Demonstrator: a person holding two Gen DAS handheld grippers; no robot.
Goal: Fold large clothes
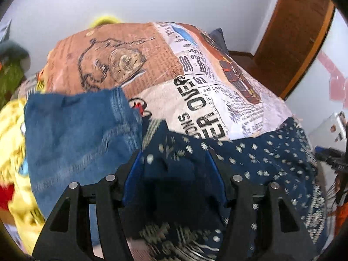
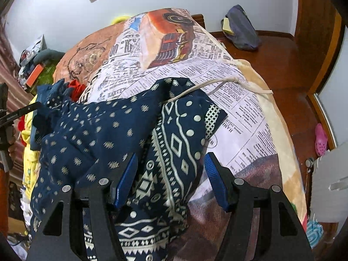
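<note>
**Two grippers over a navy patterned garment on a bed**

A navy patterned garment lies rumpled on a newspaper-print bedspread, spread toward the near edge. The right gripper hangs above its bordered hem with jaws apart, cloth below them, the blue pads pressing nothing. The left gripper sits over a dark fold of the same garment; its jaws stand apart too, though blur hides any contact. A blue denim piece lies just beside, over yellow cloth.
</note>
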